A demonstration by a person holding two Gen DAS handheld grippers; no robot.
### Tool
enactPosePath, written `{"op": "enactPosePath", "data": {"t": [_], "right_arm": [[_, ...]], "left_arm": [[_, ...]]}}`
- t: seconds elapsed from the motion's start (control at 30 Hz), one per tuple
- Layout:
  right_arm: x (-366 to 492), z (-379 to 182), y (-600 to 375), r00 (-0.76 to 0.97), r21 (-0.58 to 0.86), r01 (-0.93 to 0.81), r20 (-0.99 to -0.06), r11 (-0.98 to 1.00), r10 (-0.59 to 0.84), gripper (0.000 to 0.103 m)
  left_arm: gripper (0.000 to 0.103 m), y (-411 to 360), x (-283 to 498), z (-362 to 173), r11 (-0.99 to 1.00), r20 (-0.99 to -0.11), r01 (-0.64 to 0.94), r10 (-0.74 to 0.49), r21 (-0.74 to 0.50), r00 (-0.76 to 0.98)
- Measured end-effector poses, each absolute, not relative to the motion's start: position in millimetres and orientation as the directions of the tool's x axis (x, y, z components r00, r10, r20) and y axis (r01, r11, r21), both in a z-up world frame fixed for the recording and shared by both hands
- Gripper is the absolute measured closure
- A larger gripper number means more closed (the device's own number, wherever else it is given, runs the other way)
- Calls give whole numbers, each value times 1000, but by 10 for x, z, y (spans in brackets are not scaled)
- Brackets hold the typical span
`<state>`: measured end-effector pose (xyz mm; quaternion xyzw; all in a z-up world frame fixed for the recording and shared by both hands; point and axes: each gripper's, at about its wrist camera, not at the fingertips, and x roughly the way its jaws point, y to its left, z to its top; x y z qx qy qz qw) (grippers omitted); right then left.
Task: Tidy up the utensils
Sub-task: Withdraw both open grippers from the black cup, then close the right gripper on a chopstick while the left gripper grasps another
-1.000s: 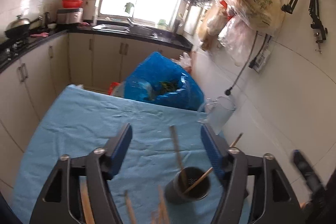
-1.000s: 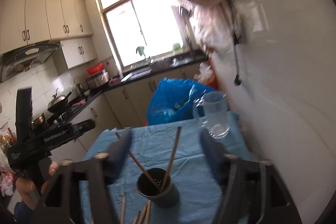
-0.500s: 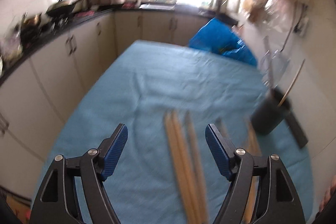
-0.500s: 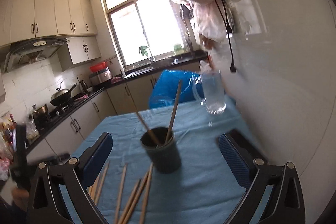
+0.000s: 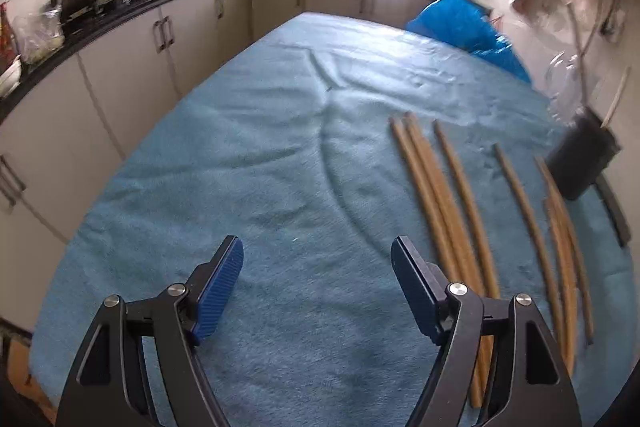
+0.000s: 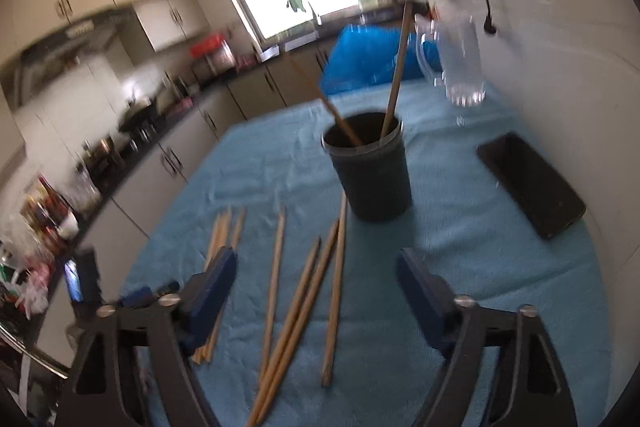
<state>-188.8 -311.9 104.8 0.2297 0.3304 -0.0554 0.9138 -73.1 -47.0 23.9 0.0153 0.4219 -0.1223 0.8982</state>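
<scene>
looking down past the two claws, most of the sorting is plainly still to do. the right claw [image 6: 316,291] hangs over the blue-clothed bench [image 5: 248,187] with its jaws apart; they have just been narrowing, yet nothing sits between the pads and nothing is gripped. right under and just ahead of it lie loose chopsticks [image 6: 304,311] fanned on the cloth, a bundle by its left pad, a single one, then three crossing toward its middle. the left claw [image 5: 318,291] is likewise spread and empty, over bare cloth, with the same chopsticks [image 5: 440,199] lying lengthwise just off its right pad and running away from it.

a little further beyond the right claw stands the dark cup [image 6: 370,167], upright, with only two sticks in it [image 6: 394,79], leaning against the rim. i'd judge that as a start made: two in, roughly seven still on the bench, though blur makes the count uncertain.

off to the right of the cup lies a flat black phone-like slab [image 6: 528,183], and past it a clear glass jug [image 6: 460,63]. behind the bench's far edge sits a blue bag [image 6: 360,59].

what remains, as i read it, is picking up each loose stick and dropping it into the cup.
</scene>
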Motion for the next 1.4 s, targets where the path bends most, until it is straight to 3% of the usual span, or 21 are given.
{"op": "enactPosePath", "data": {"t": [0.1,0.2,0.73,0.97,1.0,1.1,1.23,1.4], "right_arm": [[-1718,896,-3083,719,408,262,-687,875,105,56],[-1552,790,-2976,677,398,263,-725,879,127,68],[-96,435,-2545,479,203,217,-875,955,77,68],[137,219,-2587,429,155,233,-903,960,42,69],[137,217,-2566,434,150,230,-900,962,37,70],[134,223,-2502,434,131,204,-901,970,31,92],[91,232,-2461,448,145,183,-893,972,49,95],[26,220,-2521,466,233,201,-877,951,117,95]], "left_arm": [[28,-489,-695,207,968,-779,239,-212,-81,591],[28,-452,-659,188,965,-784,235,-235,-116,574],[24,-377,-653,206,954,-774,247,-286,-172,565],[23,-412,-653,210,955,-780,250,-277,-159,561],[23,-422,-650,212,956,-782,250,-273,-154,560],[23,-460,-625,229,958,-796,250,-259,-141,547],[23,-525,-451,325,958,-811,242,-261,-152,524],[24,-686,-31,390,937,-852,241,-333,-252,405]]}}
